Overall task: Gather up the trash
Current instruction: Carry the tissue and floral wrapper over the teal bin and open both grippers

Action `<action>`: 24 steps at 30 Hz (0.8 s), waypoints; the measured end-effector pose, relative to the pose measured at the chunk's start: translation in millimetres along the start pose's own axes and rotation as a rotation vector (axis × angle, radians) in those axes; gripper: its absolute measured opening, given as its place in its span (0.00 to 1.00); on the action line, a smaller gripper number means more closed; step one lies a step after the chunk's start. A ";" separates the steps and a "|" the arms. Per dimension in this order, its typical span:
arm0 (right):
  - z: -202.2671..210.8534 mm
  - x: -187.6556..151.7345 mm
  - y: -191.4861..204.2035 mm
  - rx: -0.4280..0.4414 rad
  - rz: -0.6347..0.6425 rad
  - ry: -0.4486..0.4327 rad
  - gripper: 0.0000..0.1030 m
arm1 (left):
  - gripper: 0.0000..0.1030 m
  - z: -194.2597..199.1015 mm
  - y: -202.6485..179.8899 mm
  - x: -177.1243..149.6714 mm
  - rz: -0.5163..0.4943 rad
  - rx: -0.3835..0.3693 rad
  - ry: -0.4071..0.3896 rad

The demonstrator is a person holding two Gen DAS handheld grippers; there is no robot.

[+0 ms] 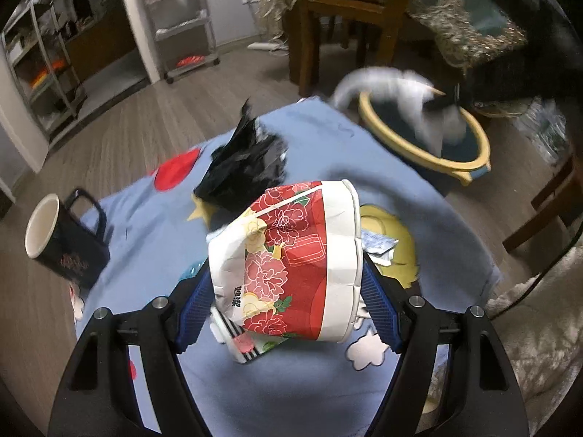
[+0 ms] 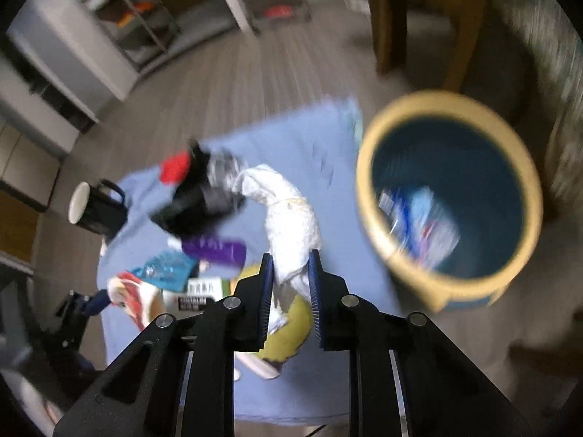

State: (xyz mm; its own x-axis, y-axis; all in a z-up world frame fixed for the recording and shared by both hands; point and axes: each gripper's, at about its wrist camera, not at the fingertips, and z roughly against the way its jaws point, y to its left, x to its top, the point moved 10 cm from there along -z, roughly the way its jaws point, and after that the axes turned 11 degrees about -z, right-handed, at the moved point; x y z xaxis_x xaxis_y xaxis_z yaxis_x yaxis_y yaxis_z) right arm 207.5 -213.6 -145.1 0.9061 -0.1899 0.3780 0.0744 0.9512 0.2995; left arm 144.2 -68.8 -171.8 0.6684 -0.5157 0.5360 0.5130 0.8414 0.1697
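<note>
Red-flowered paper cup (image 1: 291,262), print unreadable, clamped in left gripper (image 1: 288,313); right gripper (image 2: 289,291) pinches white tissue (image 2: 288,225).

Two black handheld grippers of matte, faintly grainy plastic. On the left gripper (image 1: 288,302), blue ribbed pads (image 1: 379,306) lining the inner finger faces, round silver screw heads just behind them, triangular cut-outs in the outer arms further back. Same on the right gripper (image 2: 290,291): blue ridged pads (image 2: 267,296), silver screws behind, pale rails between the arms.

Right tool (image 2: 289,276) grips white wrapper (image 2: 288,218) beside bin (image 2: 371,196)
</note>
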 end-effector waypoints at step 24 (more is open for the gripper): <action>8.5 50.6 -220.0 0.015 -0.582 -0.114 0.20 | 0.71 -72.3 -136.9 174.4 -0.219 -0.176 -0.008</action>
State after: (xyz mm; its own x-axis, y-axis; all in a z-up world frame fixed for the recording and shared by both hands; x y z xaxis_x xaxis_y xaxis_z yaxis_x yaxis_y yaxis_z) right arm 233.4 -434.5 -184.4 0.6674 -0.7053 0.2389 0.5397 0.6792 0.4974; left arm 229.5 -285.6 -161.4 0.5270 -0.6805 0.5092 0.7310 0.6685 0.1369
